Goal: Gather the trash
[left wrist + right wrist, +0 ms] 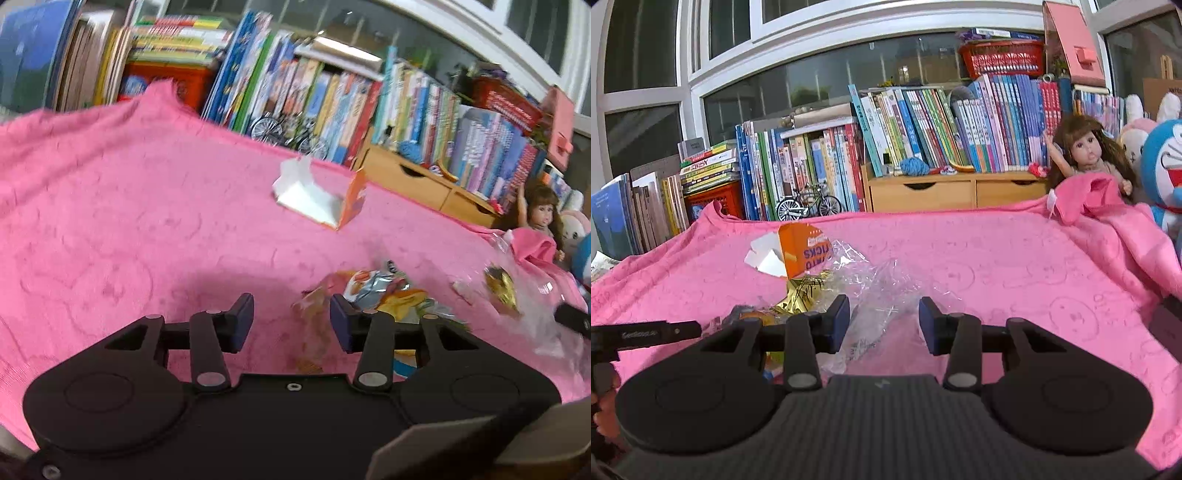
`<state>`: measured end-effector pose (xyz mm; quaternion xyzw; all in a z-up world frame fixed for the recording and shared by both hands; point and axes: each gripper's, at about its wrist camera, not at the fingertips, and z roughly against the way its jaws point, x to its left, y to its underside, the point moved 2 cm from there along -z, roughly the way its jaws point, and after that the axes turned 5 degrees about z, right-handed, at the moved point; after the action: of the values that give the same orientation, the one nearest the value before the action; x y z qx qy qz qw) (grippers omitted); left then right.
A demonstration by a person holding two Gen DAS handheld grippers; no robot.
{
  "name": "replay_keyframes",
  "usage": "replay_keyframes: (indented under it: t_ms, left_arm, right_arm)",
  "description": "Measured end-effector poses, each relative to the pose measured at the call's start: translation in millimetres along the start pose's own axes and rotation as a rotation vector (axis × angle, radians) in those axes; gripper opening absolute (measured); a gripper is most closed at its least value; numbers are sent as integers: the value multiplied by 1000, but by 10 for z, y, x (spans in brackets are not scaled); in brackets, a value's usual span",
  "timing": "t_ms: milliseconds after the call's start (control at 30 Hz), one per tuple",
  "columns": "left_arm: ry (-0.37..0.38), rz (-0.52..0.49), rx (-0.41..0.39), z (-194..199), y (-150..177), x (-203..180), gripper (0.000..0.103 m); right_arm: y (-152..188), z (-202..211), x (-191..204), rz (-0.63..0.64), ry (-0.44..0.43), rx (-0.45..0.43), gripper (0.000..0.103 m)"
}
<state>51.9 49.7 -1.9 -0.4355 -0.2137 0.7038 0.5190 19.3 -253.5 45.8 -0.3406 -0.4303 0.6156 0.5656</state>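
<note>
Trash sits near the orange carton (pixel 805 251) on the pink cloth (pixel 997 258): your left gripper (pixel 291 321) and right gripper (pixel 882 321) both have jaws parted, gripping nothing, so the clear plastic wrap (pixel 879 291) may slip free.

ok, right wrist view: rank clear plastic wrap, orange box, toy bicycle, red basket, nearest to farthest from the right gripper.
1. Clear plastic wrap: between the open jaws of the right gripper, on the pink cloth.
2. Orange box: up-left, further along the cloth.
3. Toy bicycle: beyond the cloth's far edge, left of centre.
4. Red basket: on top of the books, upper right.
</note>
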Motion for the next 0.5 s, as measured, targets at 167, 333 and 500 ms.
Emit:
replay_keyframes:
  t_ms: [167, 333, 500]
  left_arm:
    - [34, 15, 50, -146, 50, -28, 32]
    - [26, -35, 32, -65, 130, -121, 10]
    - [22, -84, -54, 275, 192, -194, 9]
  right_arm:
    - [192, 103, 35, -2, 5, -2, 46]
    - [326, 242, 60, -5, 3, -10, 46]
    - [409, 419, 71, -25, -13, -29, 46]
